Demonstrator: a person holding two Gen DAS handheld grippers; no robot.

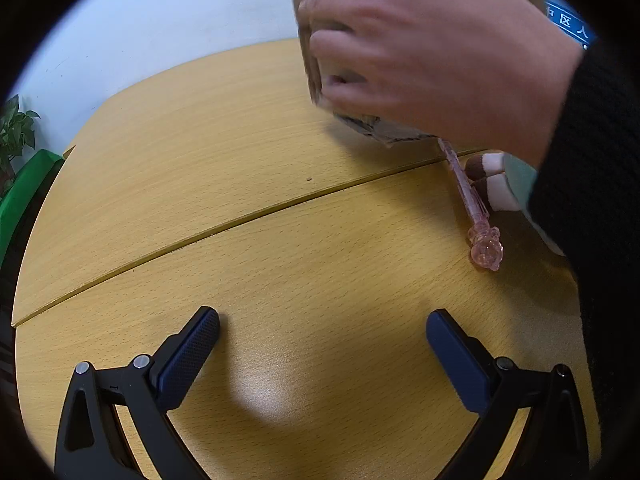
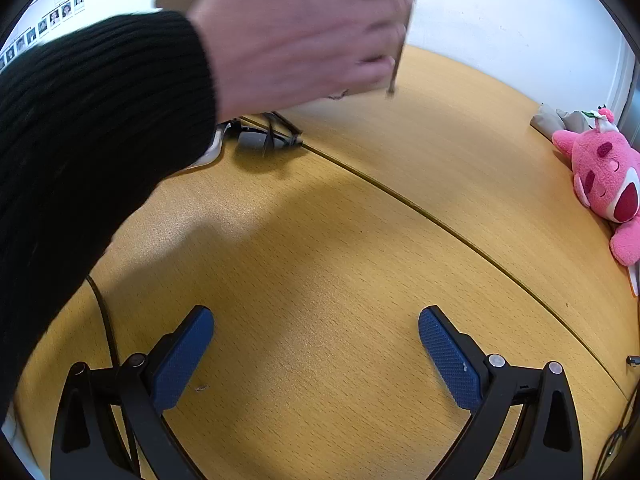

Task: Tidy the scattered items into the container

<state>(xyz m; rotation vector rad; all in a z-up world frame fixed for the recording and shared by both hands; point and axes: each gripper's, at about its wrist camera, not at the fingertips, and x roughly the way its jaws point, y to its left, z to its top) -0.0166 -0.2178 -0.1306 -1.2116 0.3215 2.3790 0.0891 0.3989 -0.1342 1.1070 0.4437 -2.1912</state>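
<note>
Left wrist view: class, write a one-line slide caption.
A hand holds a cardboard box above the table, pink pen beneath; left gripper open.

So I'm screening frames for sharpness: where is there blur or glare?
Right wrist view: the hand and cardboard box are motion-smeared, the pink plush sharp. Left wrist view: hand only slightly soft; a glare patch on the table.

Blue sign point(image 1: 568, 24), far right: white characters, perhaps "区人". Wall sheets point(image 2: 44, 24): print illegible.
</note>
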